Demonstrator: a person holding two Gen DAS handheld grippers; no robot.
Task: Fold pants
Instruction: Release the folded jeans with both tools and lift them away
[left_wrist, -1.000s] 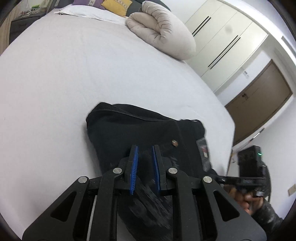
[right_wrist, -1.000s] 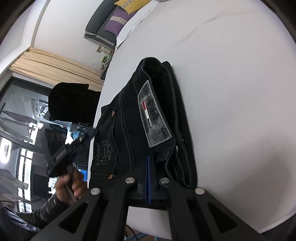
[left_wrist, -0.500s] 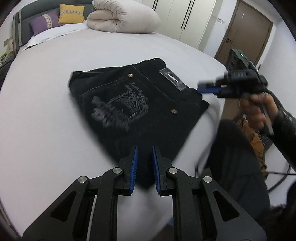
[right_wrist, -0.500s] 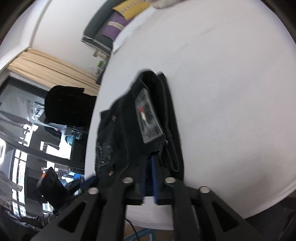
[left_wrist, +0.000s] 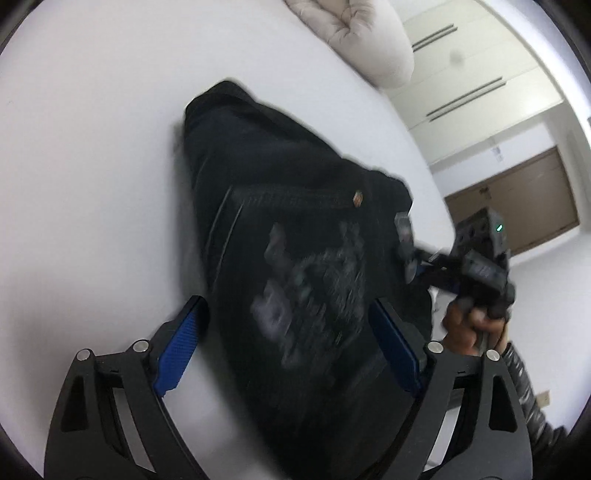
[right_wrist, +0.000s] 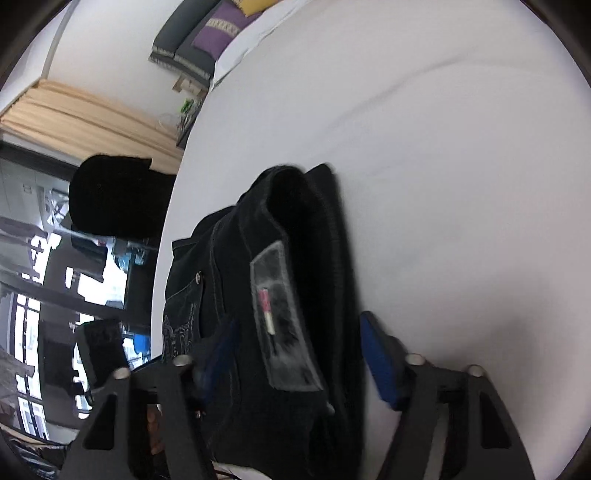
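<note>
The folded black pants (left_wrist: 295, 258) lie on the white bed (left_wrist: 92, 147). The left gripper (left_wrist: 288, 343) and the right gripper (right_wrist: 295, 350) both stand spread wide over them, grasping nothing.

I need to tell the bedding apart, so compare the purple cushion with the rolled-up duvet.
The purple cushion is dark purple with a patterned band; the duvet is plain cream. The cushion looks flat and leans against the grey headboard; the duvet is a puffy roll lying on the white bed. Both sit at the far end, clear of the black pants.
</note>
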